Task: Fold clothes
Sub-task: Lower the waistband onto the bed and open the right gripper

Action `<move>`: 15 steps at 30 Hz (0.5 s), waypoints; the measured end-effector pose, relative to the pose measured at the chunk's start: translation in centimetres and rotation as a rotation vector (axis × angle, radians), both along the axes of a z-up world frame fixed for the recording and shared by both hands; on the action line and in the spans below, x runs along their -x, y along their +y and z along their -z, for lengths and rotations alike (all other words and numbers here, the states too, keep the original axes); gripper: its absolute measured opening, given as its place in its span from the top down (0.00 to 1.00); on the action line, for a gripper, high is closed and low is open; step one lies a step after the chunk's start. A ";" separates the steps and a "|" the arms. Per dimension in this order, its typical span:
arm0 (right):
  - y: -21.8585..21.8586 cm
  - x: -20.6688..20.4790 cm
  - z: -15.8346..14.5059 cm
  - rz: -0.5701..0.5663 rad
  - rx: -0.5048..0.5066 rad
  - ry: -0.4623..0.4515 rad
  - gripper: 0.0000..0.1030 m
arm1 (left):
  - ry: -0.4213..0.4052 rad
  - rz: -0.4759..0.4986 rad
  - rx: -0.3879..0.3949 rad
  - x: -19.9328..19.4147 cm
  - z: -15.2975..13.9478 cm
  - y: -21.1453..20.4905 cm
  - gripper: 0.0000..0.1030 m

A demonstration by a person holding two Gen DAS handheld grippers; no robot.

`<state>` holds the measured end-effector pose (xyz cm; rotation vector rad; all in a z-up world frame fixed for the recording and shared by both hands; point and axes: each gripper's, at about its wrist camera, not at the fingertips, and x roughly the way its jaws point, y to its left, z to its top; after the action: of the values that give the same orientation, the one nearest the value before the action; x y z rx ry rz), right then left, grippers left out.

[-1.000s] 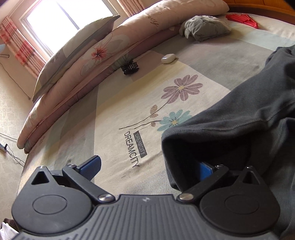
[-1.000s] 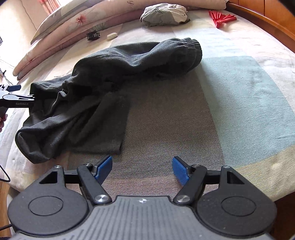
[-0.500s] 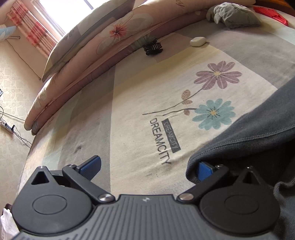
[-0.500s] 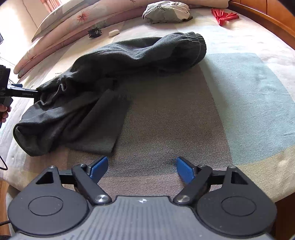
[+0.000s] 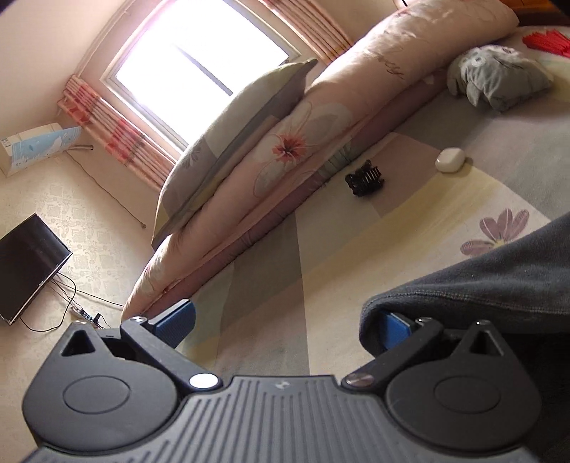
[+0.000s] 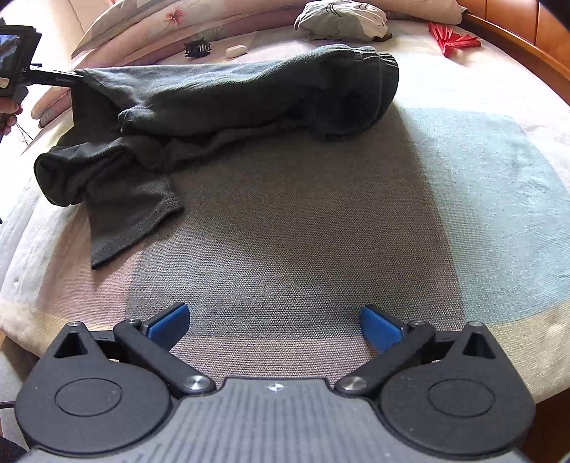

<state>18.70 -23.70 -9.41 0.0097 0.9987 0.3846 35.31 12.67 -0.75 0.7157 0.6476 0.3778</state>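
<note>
Taking the dark grey sweatpants [image 6: 221,117] as the landmark, they lie crumpled across the far left part of the bed sheet [image 6: 356,231] in the right wrist view, one cuffed leg end bunched toward the right and a flat leg end trailing toward the camera at the left.

Left of the sweatpants, at the picture's edge, the left gripper [image 6: 53,76] reaches in, held by a hand [image 6: 9,114], and one finger [image 6: 57,76] touches the raised hem of the cloth. In its own view the left gripper [image 5: 285,324] stands wide, its left pad bare over the sheet and its right pad tucked under the hem of the sweatpants [image 5: 481,285], which drapes over that finger; nothing is pinched between the two pads.

Beyond the sweatpants sit a black hair claw clip [image 6: 197,48] and a small white case [image 6: 237,51], with a rolled floral quilt [image 6: 142,32] behind them. Farther right lie a folded grey printed garment [image 6: 342,19] and a red folding fan [image 6: 454,41].

Nearer the camera than the sweatpants, the right gripper [image 6: 274,326] hovers over bare sheet, its jaws opening and already far apart, with nothing between them.
</note>
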 end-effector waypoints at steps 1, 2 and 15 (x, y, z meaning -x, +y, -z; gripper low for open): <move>0.4 0.3 0.1 -0.032 0.034 -0.015 0.00 | 0.022 0.009 0.014 0.4 0.6 0.0 0.00; 0.8 0.5 0.2 -0.060 0.073 -0.028 0.00 | 0.044 0.019 0.032 1.0 1.2 -0.1 0.00; -2.8 -3.1 -3.5 -0.022 -0.002 -0.243 0.31 | 0.189 0.316 0.286 14.5 0.7 -4.0 0.01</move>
<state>21.76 -26.53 -5.90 -0.0454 0.7587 0.3963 20.84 8.70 -1.42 0.5708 0.7352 -0.0756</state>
